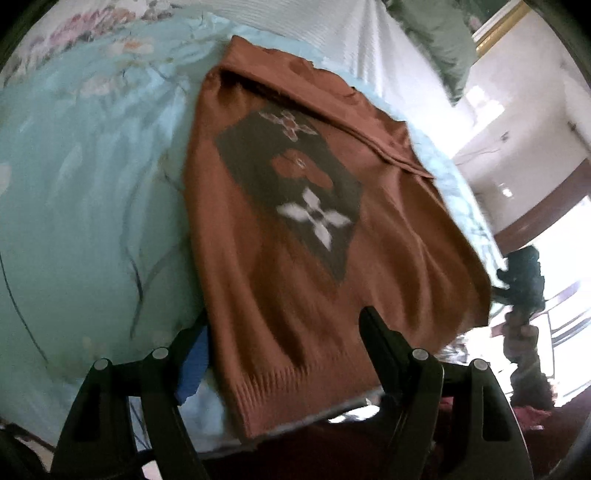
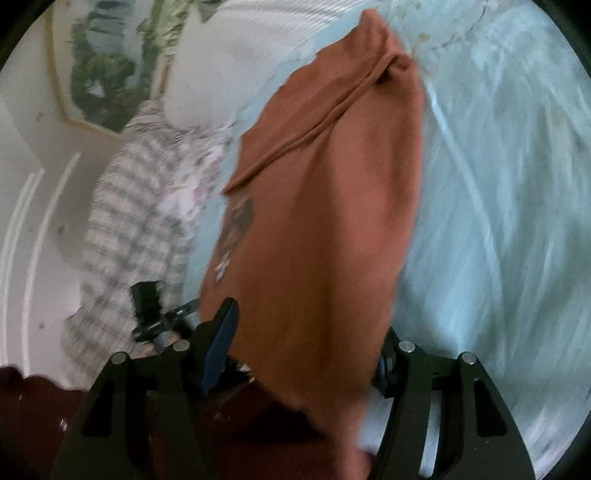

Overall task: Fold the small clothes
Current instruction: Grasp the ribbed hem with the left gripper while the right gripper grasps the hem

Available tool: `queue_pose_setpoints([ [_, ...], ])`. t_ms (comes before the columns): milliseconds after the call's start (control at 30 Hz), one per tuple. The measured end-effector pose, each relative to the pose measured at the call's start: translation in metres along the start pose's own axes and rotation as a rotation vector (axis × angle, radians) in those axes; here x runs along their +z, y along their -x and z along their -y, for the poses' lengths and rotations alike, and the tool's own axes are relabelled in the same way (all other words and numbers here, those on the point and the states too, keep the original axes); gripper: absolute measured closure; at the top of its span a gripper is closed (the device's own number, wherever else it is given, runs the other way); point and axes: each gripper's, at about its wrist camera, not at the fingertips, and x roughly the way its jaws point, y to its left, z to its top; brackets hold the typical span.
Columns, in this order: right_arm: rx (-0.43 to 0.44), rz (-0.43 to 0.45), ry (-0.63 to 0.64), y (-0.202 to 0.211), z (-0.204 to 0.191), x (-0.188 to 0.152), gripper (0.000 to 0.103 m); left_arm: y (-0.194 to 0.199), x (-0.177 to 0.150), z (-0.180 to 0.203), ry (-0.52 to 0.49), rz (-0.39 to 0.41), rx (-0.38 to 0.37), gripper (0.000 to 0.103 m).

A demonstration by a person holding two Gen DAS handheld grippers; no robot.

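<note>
A small rust-brown knit sweater (image 1: 295,258) with a dark diamond panel and white flower lies on a pale teal bedspread (image 1: 81,206). My left gripper (image 1: 284,332) is open, its fingers spread either side of the ribbed hem, which lies between them. In the right wrist view the same sweater (image 2: 317,229) fills the middle, a folded sleeve running across its upper part. My right gripper (image 2: 306,325) is open, with the sweater's near edge between its wide-apart fingers. The right gripper (image 1: 521,280) also shows in the left wrist view at the sweater's right edge.
The bed's near edge drops to a dark red floor (image 2: 33,402). A white pillow (image 1: 332,33) lies at the far end. The person's plaid-shirted body (image 2: 125,221) stands at the left of the right wrist view. Walls and a doorway (image 1: 546,221) are beyond.
</note>
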Motion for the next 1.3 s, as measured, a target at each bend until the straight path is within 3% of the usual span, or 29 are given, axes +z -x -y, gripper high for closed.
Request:
queue_pose_setpoints([
  [100,0.008,0.006,0.013,0.002,-0.004,-0.016,0.04,0.006,-0.01,0.0,0.0,0.004,-0.03,0.029],
  [267,-0.031,0.014,0.01,0.005,-0.003,-0.025,0.04,0.007,-0.009,-0.001,-0.013,-0.009,-0.011,0.037],
  [300,-0.04,0.016,0.02,0.005,-0.004,-0.027,0.04,0.008,-0.009,-0.001,-0.017,-0.009,0.0,0.042],
  [367,-0.053,0.028,0.038,0.009,-0.002,-0.03,0.041,0.006,-0.008,-0.002,-0.029,-0.003,0.033,0.064],
  [400,-0.067,0.033,0.047,0.008,-0.002,-0.03,0.051,0.006,-0.008,-0.004,-0.036,0.0,0.052,0.089],
  [433,-0.107,0.029,0.063,0.003,-0.003,-0.029,0.063,0.006,-0.009,-0.006,-0.042,-0.003,0.072,0.097],
  [467,-0.122,0.019,0.067,0.001,-0.003,-0.028,0.088,0.008,-0.009,-0.007,-0.041,0.0,0.065,0.097],
  [500,-0.119,0.012,0.065,-0.001,-0.002,-0.028,0.095,0.011,-0.01,-0.007,-0.042,0.009,0.063,0.097],
  [700,0.002,0.097,0.08,0.026,-0.001,-0.029,0.095,0.048,-0.015,-0.011,-0.043,0.12,0.051,0.1],
  [867,-0.061,0.049,0.07,0.016,0.008,-0.032,0.092,0.029,-0.019,-0.022,-0.006,0.051,0.04,0.099],
  [967,-0.091,0.018,0.051,0.009,0.014,-0.039,0.092,0.022,-0.023,-0.027,0.02,0.01,0.007,0.086],
  [1100,-0.088,-0.015,0.066,0.002,0.013,-0.047,0.09,0.022,-0.026,-0.024,0.026,-0.029,-0.078,0.053],
  [1167,-0.09,-0.025,0.08,-0.003,0.011,-0.05,0.09,0.02,-0.029,-0.014,-0.027,-0.028,-0.054,0.057],
  [1233,-0.077,-0.017,0.104,-0.005,0.006,-0.05,0.09,0.017,-0.034,-0.005,-0.085,-0.01,0.016,0.097],
  [1300,-0.045,-0.002,0.121,-0.002,0.001,-0.048,0.092,0.017,-0.036,-0.005,-0.073,0.008,0.027,0.098],
])
